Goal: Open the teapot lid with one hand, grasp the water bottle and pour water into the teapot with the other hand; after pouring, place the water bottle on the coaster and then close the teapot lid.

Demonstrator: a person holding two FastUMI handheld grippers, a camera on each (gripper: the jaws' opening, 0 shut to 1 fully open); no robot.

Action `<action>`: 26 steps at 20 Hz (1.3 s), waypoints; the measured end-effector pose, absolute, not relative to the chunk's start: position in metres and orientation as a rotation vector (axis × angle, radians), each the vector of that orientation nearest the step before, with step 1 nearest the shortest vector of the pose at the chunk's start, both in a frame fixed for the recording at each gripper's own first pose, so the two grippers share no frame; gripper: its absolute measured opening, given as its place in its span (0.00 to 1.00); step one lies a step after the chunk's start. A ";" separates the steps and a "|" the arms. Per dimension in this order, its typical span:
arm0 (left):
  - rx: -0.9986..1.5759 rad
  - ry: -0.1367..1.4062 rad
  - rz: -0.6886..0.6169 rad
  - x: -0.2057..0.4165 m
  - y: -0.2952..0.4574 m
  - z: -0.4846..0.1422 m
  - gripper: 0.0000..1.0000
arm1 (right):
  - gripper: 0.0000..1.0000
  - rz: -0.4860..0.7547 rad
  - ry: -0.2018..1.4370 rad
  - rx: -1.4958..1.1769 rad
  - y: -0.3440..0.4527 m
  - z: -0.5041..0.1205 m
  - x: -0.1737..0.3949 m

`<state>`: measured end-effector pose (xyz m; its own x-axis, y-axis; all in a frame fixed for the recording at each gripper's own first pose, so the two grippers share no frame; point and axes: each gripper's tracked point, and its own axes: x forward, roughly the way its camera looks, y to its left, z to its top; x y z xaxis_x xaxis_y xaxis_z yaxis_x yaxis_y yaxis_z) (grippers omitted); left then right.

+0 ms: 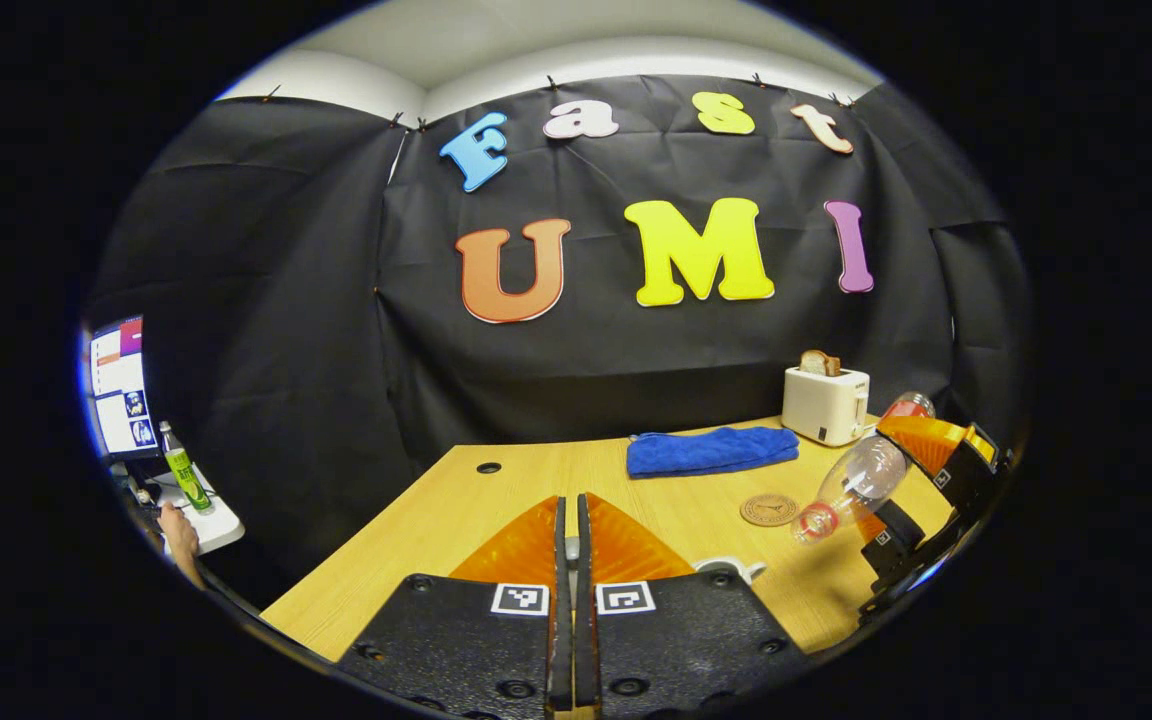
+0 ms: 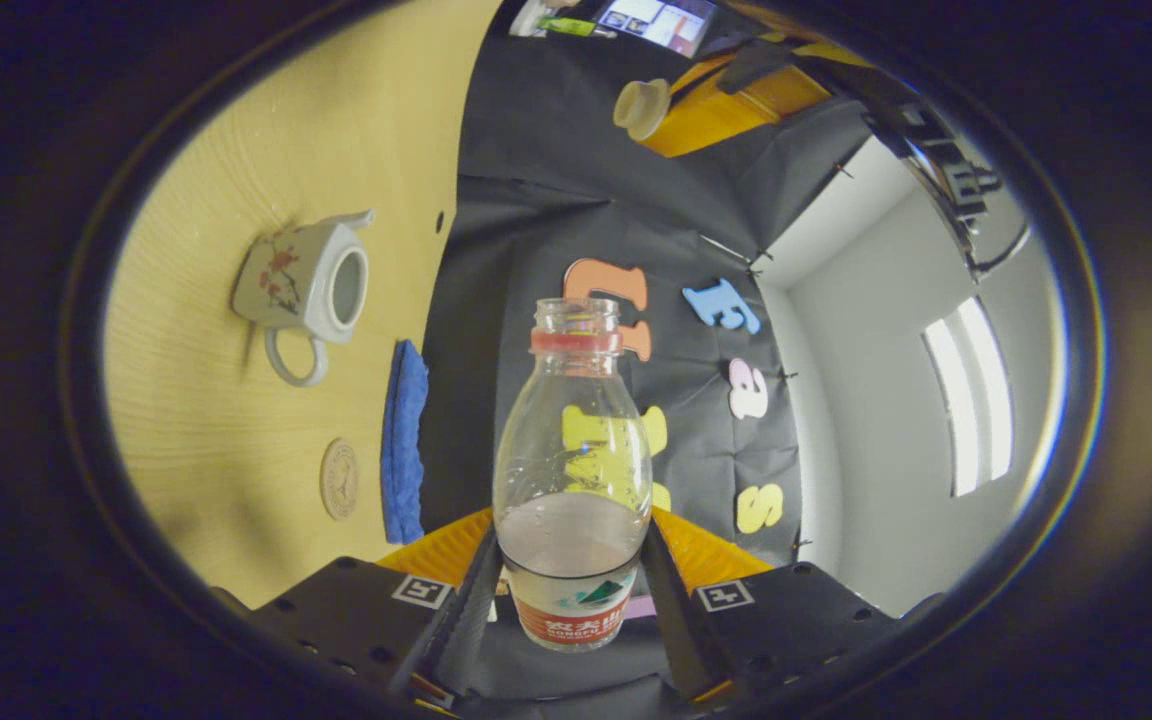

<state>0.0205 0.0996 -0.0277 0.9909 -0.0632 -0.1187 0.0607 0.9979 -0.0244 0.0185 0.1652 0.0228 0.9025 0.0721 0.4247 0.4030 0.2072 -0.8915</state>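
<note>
Two containers: the water bottle (image 2: 572, 470), some water inside, pinched between the right gripper's (image 2: 568, 575) fingers, tilted beside the lidless teapot (image 2: 301, 285); left gripper (image 1: 567, 545) clamps the lid (image 2: 640, 108)

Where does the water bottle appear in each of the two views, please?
Left gripper view: water bottle at the far right, tilted neck-down above the table.
Right gripper view: bottom centre, neck pointing up the picture, clamped in the right hand-held gripper.
Shared landmark: the round coaster, lying beside the blue cloth.
</note>
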 end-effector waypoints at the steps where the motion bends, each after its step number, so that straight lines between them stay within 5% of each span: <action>1: -0.020 0.116 -0.063 0.019 0.098 -0.027 0.03 | 0.74 -0.236 -0.410 -1.313 0.159 0.022 0.014; 12: -0.033 0.121 -0.052 0.021 0.106 -0.028 0.04 | 0.74 -0.232 -0.333 -0.813 0.111 0.035 0.035; 26: -0.046 0.122 -0.062 0.021 0.108 -0.030 0.03 | 0.74 0.051 -0.064 -0.031 0.138 -0.005 0.129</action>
<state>0.0215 0.1081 -0.0295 0.9907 -0.0643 -0.1199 0.0587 0.9970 -0.0495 0.1289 0.1376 -0.0052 0.9967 0.0515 0.0631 -0.0495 0.9983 -0.0321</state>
